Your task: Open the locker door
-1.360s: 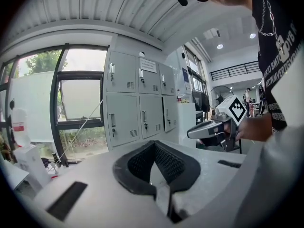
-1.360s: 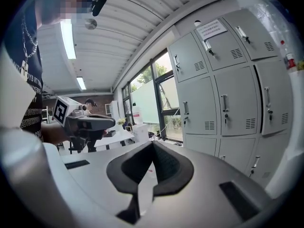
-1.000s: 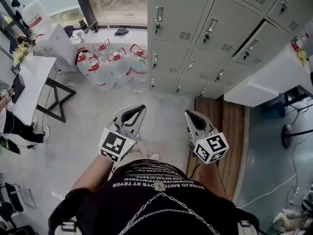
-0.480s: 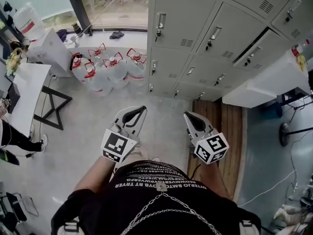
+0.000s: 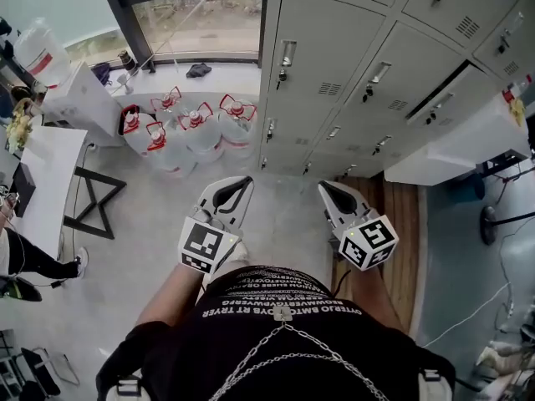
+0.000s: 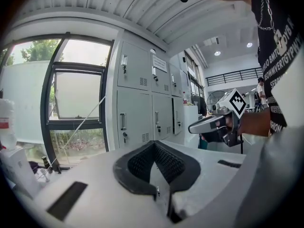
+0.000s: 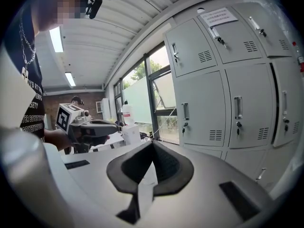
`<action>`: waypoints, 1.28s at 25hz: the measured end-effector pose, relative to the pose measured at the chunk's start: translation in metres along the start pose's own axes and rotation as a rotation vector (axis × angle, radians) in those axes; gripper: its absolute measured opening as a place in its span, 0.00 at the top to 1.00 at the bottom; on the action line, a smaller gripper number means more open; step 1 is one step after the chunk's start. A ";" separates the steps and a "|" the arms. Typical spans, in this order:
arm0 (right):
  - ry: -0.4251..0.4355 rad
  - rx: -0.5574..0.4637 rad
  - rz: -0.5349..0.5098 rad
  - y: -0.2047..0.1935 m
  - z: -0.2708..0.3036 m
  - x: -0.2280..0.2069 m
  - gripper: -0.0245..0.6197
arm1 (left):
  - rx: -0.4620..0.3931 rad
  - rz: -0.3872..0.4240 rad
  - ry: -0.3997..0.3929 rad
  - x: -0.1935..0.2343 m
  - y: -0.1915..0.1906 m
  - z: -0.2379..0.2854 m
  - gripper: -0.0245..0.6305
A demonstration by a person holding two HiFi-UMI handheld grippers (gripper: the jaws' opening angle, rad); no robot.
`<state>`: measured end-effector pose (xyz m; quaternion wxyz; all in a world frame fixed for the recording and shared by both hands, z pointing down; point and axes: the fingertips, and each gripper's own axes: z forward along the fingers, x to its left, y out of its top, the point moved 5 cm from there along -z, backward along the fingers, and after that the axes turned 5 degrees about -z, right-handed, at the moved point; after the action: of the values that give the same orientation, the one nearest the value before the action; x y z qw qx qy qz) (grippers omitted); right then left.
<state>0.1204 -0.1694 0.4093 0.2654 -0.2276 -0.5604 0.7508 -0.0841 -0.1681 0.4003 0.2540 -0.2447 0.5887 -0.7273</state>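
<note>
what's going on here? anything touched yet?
Nothing touched yet. A person stands in front of a bank of grey lockers, holding the left tongs and the right tongs out ahead of the body. Both are shut with nothing in them and are well short of the locker doors and their handles. Water jugs sit on the floor left of the lockers, under the window.

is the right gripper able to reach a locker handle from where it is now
Probably not yet: the right gripper hangs short of the lockers, over the floor. Nothing blocks the way, so a step closer should do.
</note>
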 end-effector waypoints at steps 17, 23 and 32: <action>0.000 -0.024 -0.044 0.047 0.128 0.010 0.97 | 0.017 -0.008 0.012 0.135 -0.005 0.002 0.96; -0.005 0.000 -0.010 0.036 0.138 -0.020 0.97 | 0.049 -0.022 -0.021 0.134 -0.013 0.040 0.96; 0.059 -0.013 -0.034 0.049 0.190 -0.101 0.97 | 0.044 -0.026 0.047 0.157 0.006 0.111 0.96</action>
<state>0.0682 -0.3840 0.4174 0.2931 -0.2417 -0.5610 0.7355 -0.1287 -0.3539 0.4245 0.2361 -0.2296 0.5751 -0.7489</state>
